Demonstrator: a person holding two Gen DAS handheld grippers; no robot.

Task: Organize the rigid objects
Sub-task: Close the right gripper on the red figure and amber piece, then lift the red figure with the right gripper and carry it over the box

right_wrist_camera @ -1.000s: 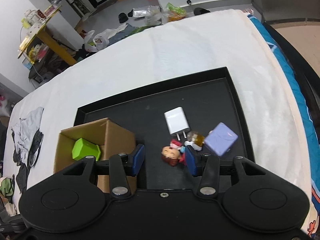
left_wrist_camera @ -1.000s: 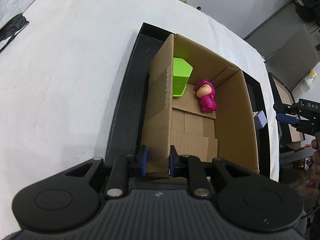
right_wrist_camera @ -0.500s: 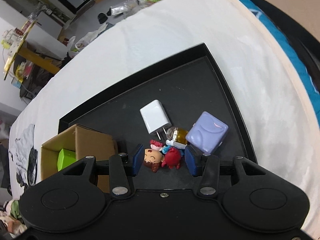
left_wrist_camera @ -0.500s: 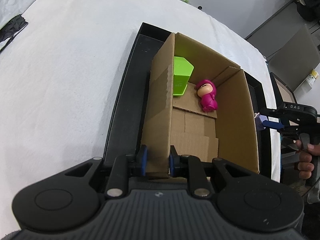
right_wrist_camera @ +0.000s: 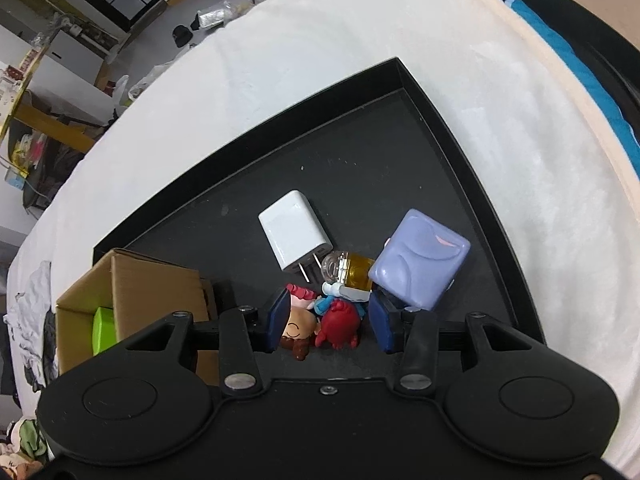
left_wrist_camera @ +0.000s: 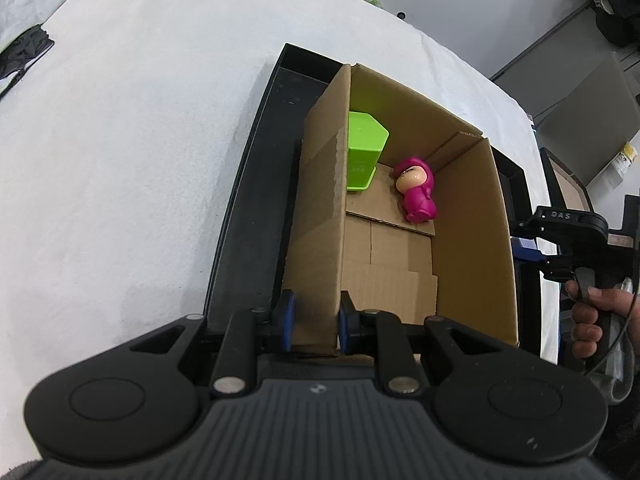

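My left gripper [left_wrist_camera: 314, 322] is shut on the near left wall of an open cardboard box [left_wrist_camera: 468, 248] that stands on a black tray [left_wrist_camera: 244, 208]. Inside the box lie a green hexagonal cup [left_wrist_camera: 364, 156] and a magenta figurine [left_wrist_camera: 416, 192]. My right gripper [right_wrist_camera: 328, 322] is open and low over the tray [right_wrist_camera: 360, 168], its jaws on either side of a small red and brown figurine [right_wrist_camera: 324, 324]. Just beyond lie a white charger [right_wrist_camera: 294, 236], a small amber bottle [right_wrist_camera: 348, 270] and a lilac box [right_wrist_camera: 420, 256]. The right gripper also shows in the left wrist view [left_wrist_camera: 532, 240], beside the cardboard box.
The tray rests on a white cloth-covered table [left_wrist_camera: 120, 140]. The cardboard box [right_wrist_camera: 140, 292] stands at the left of the right wrist view with the green cup [right_wrist_camera: 104, 330] showing inside. Room clutter lies beyond the table's far edge.
My right gripper has moved forward and down onto the small figurine, which now sits between its open jaws. My left gripper has kept its hold on the box wall.
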